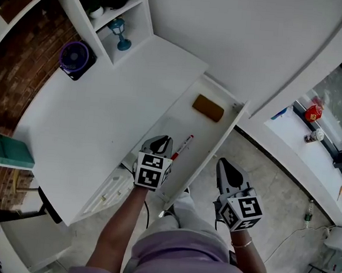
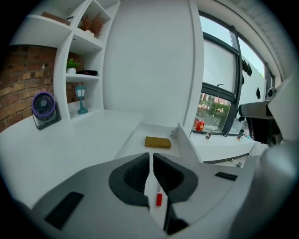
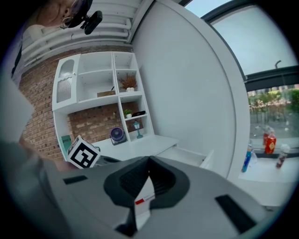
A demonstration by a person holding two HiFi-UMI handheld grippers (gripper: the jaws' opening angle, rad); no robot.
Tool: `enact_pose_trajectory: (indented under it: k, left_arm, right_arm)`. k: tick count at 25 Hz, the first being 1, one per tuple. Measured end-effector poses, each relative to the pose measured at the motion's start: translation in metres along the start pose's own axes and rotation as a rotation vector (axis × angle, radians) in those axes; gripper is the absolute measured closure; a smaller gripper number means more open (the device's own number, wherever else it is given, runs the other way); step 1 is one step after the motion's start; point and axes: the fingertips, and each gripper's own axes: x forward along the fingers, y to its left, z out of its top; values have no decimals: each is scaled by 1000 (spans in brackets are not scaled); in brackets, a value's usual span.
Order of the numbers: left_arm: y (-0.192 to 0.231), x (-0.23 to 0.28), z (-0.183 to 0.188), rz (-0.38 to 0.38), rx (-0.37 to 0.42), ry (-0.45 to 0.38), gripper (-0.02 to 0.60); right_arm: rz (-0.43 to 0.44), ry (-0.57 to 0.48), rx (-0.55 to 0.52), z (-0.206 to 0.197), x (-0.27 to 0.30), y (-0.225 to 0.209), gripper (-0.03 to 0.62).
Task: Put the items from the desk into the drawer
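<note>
White, smooth and matte, the surface (image 1: 89,126) is nearly bare; only a round purple fan (image 1: 76,58) stands at its upper left. The open drawer (image 1: 188,122) at the centre already holds a brown rectangular block (image 1: 208,108) and a slim red-capped marker (image 1: 182,147), so little seems left. The left gripper (image 1: 161,140) fingers leave a thin slit and hold nothing; the right gripper (image 1: 225,165) fingers meet at the tips.
</note>
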Motion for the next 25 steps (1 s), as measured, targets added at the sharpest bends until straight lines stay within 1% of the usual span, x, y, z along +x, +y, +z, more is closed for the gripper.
enact_pose_trajectory:
  k: [8, 12, 17, 25]
  left_arm:
    - [7, -38, 19, 37, -19, -86, 565]
    - [10, -56, 28, 43, -28, -129, 569]
    - [11, -78, 32, 55, -32, -168, 575]
    - [19, -110, 33, 95, -50, -220, 580]
  right_arm:
    - [21, -7, -14, 4, 2, 10, 589]
    - [36, -15, -25, 7, 3, 18, 589]
    - [56, -21, -35, 10, 4, 27, 589]
    - [88, -9, -61, 10, 5, 39, 591]
